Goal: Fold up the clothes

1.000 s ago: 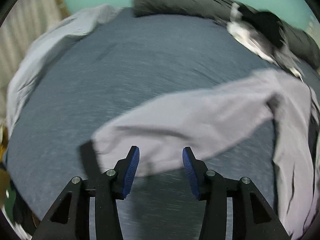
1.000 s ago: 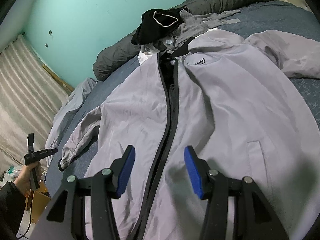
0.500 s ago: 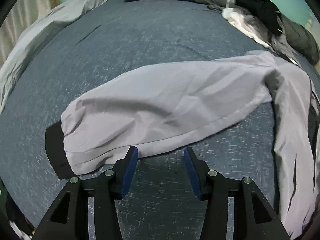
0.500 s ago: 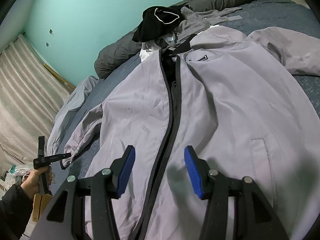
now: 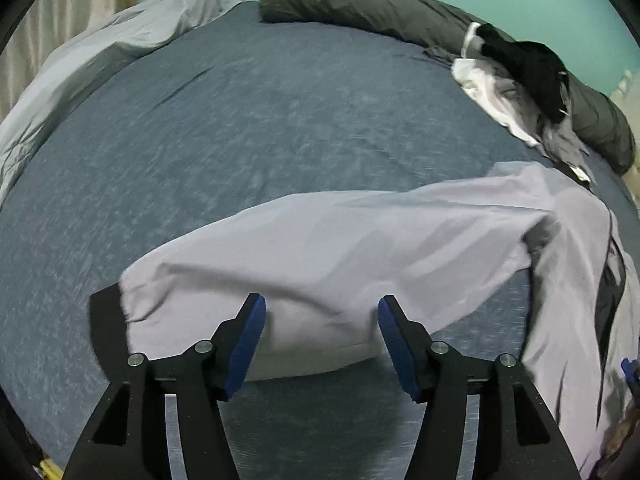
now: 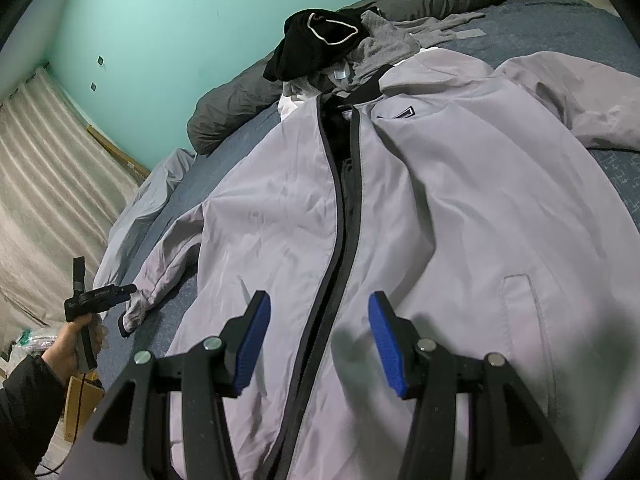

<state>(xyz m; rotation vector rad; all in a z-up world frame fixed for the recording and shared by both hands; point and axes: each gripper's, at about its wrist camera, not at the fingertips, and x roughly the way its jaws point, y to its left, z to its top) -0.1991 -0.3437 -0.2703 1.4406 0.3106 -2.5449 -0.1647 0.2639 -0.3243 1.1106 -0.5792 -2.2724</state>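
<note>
We see a pale grey zip jacket (image 6: 440, 208) spread front-up on the blue bed sheet (image 5: 240, 128), collar toward a heap of dark clothes (image 6: 316, 44) near the bed's far edge. Our left gripper (image 5: 320, 336) gapes wide, empty, around the near edge of the outstretched sleeve (image 5: 340, 256). Our right gripper (image 6: 318, 340) hangs wide open over the zipper (image 6: 340, 240), holding nothing.

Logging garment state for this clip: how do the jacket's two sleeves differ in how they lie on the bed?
The left sleeve stretches out fairly straight and flat across the bed, while the right sleeve lies bent and bunched near the collar. The left sleeve's black cuff shows; the right sleeve's cuff is out of view. The left gripper is at the left sleeve; nothing is near the right one. Both are light grey.
</note>
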